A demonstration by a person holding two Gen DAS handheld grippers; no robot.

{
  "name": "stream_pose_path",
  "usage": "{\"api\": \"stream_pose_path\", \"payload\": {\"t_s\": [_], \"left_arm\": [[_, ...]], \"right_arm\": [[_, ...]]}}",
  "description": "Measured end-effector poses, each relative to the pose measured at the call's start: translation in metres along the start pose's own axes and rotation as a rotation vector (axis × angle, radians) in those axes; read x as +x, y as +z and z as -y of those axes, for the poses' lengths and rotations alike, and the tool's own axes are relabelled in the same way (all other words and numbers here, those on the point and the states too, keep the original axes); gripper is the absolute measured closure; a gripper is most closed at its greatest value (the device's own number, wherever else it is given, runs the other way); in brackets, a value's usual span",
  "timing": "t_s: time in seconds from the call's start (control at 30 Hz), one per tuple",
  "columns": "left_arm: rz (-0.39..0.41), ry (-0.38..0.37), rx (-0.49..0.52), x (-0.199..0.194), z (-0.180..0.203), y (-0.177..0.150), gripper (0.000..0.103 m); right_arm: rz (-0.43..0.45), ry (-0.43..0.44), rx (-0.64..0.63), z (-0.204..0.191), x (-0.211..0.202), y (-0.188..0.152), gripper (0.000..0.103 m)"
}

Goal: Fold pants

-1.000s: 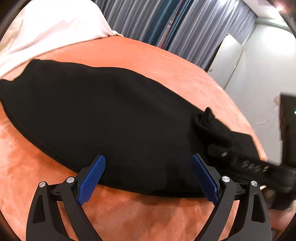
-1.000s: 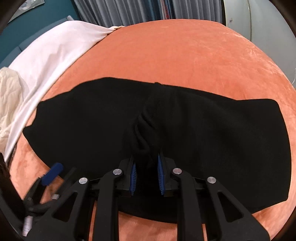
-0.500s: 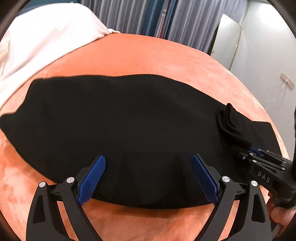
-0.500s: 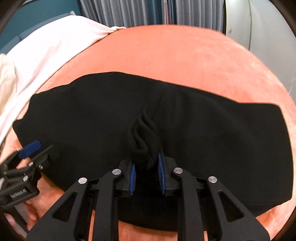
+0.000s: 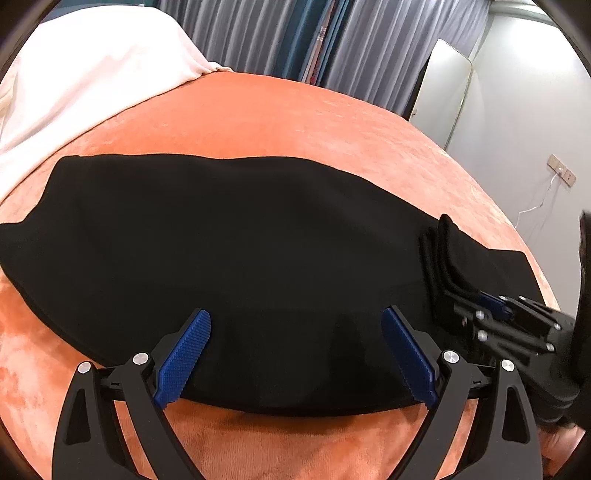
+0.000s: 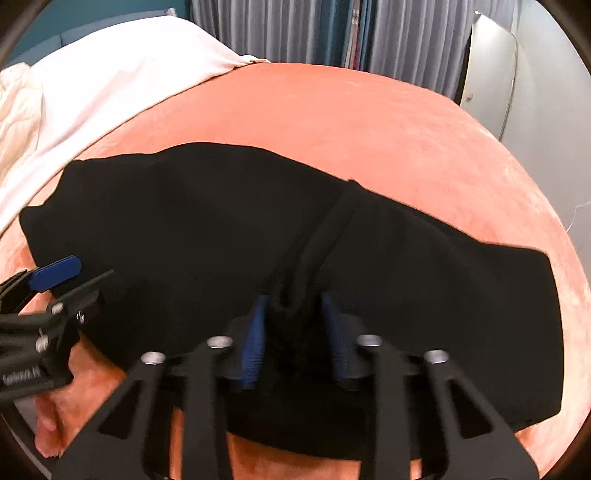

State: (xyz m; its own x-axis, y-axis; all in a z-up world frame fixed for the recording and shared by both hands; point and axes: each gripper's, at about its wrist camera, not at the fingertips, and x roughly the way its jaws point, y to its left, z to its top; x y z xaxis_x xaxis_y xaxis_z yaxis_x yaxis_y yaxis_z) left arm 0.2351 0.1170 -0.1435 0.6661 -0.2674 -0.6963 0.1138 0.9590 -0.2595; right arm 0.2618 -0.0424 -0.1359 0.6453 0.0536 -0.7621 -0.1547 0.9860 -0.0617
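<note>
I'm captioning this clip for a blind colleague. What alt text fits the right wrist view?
The right gripper pinches a bunched fold of black pants lying across an orange bedspread. The left gripper is at the left edge, over the pants' near edge, with a white sheet and grey curtains behind.

text: none legible | left tool [image 6: 55,295]: white lettering, blurred

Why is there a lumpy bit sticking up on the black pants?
The right gripper is pinching a bunch of the black pants near their front edge, so a wrinkled ridge stands up there. The rest lies flat on the orange bedcover. Nothing looks torn.
</note>
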Motion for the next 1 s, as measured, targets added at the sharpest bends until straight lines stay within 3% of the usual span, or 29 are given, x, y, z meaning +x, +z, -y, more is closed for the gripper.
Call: {"api": "stream_pose_path", "payload": {"t_s": [0.2, 0.27, 0.3, 0.33, 0.4, 0.47, 0.53, 0.67, 0.87, 0.93, 0.97, 1.0], "left_arm": [[0.003, -0.037, -0.037, -0.001, -0.005, 0.003, 0.011], [0.002, -0.036, -0.034, 0.0, -0.004, 0.003, 0.011], [0.001, -0.034, -0.028, 0.0, -0.003, 0.003, 0.011], [0.0, -0.034, -0.026, 0.0, -0.003, 0.003, 0.011], [0.002, -0.044, -0.028, -0.002, -0.005, 0.004, 0.011], [0.001, -0.053, -0.036, -0.003, -0.008, 0.006, 0.011], [0.015, -0.037, -0.045, -0.007, -0.014, 0.01, 0.011], [0.088, 0.03, -0.041, -0.021, -0.025, 0.019, 0.011], [0.092, 0.044, -0.089, -0.021, -0.042, 0.022, 0.011], [0.085, 0.04, -0.096, -0.019, -0.044, 0.023, 0.011], [0.082, 0.036, -0.097, -0.017, -0.044, 0.023, 0.011], [0.078, 0.038, -0.095, -0.015, -0.043, 0.024, 0.011]], "right_arm": [[0.078, 0.044, 0.007, -0.014, -0.027, 0.016, 0.092], [-0.043, 0.065, -0.006, -0.018, 0.004, 0.012, 0.09], [-0.059, 0.07, -0.008, -0.018, 0.012, 0.008, 0.088], [-0.034, 0.075, -0.01, -0.018, 0.011, 0.005, 0.085], [-0.009, 0.114, 0.037, -0.012, -0.006, 0.005, 0.071], [0.036, 0.169, 0.097, -0.001, -0.029, 0.002, 0.071], [0.081, 0.169, 0.146, 0.014, -0.053, -0.001, 0.071], [0.127, 0.077, 0.241, 0.045, -0.069, 0.013, 0.07], [0.088, -0.079, 0.248, 0.045, -0.001, 0.049, 0.075], [0.025, -0.084, 0.23, 0.034, 0.032, 0.051, 0.088], [-0.012, -0.091, 0.192, 0.018, 0.049, 0.048, 0.089], [0.021, -0.189, 0.077, -0.006, 0.051, 0.046, 0.103]]}}
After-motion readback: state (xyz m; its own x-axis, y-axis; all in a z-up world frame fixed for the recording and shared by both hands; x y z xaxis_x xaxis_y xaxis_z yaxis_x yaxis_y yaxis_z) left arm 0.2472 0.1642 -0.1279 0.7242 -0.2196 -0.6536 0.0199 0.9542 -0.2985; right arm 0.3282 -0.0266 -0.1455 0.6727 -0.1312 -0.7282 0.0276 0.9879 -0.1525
